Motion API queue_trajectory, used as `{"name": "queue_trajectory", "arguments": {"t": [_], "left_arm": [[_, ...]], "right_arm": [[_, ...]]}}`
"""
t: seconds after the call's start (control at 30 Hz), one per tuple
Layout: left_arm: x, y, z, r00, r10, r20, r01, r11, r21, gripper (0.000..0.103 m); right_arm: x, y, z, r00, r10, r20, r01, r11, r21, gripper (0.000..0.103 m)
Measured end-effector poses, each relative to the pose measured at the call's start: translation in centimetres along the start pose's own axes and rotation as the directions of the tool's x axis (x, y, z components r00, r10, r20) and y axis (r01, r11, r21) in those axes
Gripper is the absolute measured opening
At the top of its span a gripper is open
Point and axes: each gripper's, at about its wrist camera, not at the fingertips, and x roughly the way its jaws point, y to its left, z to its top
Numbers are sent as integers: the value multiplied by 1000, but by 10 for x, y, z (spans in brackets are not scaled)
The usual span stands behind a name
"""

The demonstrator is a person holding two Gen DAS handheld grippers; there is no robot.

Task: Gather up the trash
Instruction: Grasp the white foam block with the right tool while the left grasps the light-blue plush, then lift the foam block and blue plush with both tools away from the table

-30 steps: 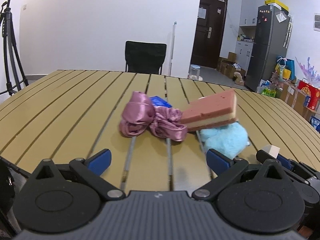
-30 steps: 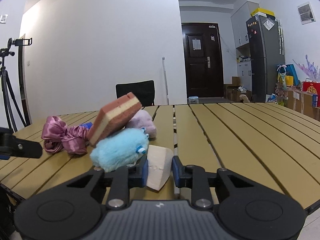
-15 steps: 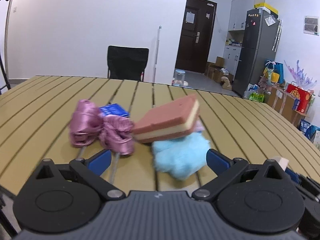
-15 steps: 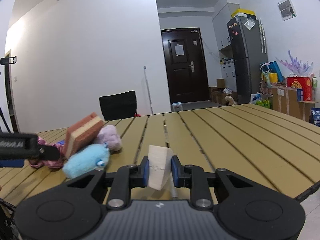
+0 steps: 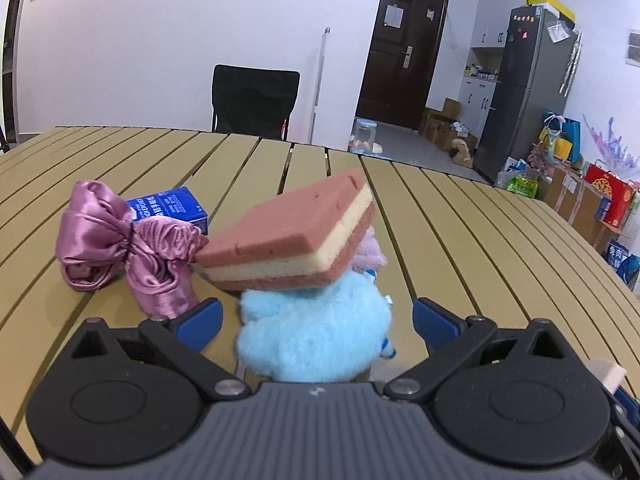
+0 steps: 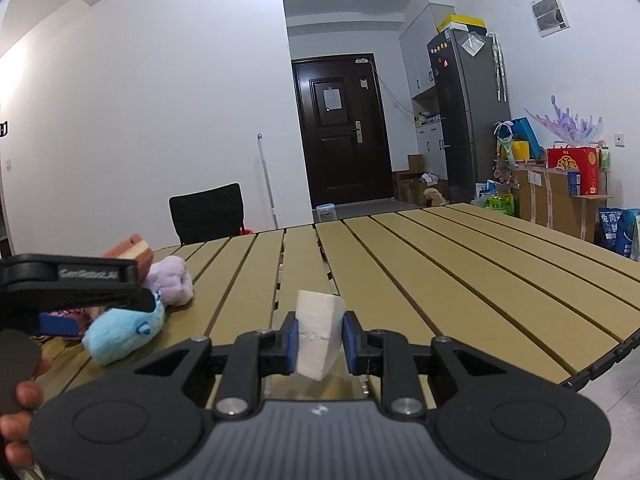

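Observation:
My right gripper is shut on a white foam wedge, held above the table's near edge. My left gripper is open, and a fluffy light-blue plush lies between its blue fingertips without being pressed. A pink-and-cream sponge block leans on top of the plush. To its left lie a purple satin bow and a small blue carton. A lilac plush sits behind the blue plush in the right wrist view, where the left gripper's finger crosses the left side.
The slatted yellow-brown table stretches far to the right. A black chair stands behind it. A person's fingers show at the lower left. A fridge, boxes and bags line the right wall.
My left gripper has moved right, so the blue plush now lies between its open fingers instead of the bow. My right gripper has moved right, away from the pile, with the white wedge.

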Motion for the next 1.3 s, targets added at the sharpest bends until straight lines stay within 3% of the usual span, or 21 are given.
{"name": "queue_trajectory", "arguments": {"t": [0.2, 0.3, 0.37, 0.57, 1.3], "left_arm": [[21, 0, -1, 998, 33, -45, -34, 999, -13, 102], [21, -3, -1, 997, 62, -39, -62, 998, -1, 92], [20, -7, -2, 996, 82, -29, -81, 996, 24, 80], [13, -4, -7, 998, 64, -7, -64, 998, 6, 73], [-63, 13, -16, 998, -52, 28, 50, 996, 71, 72]], "right_arm": [[3, 0, -3, 1000, -9, -13, 9, 1000, -6, 22], [4, -1, -2, 1000, -7, -13, 7, 1000, 0, 22], [4, -2, -1, 1000, -1, -16, 1, 1000, 8, 22], [3, -3, 1, 1000, 5, -16, -5, 1000, 19, 22], [-21, 9, 4, 996, 80, 30, -80, 997, 12, 22]]}}
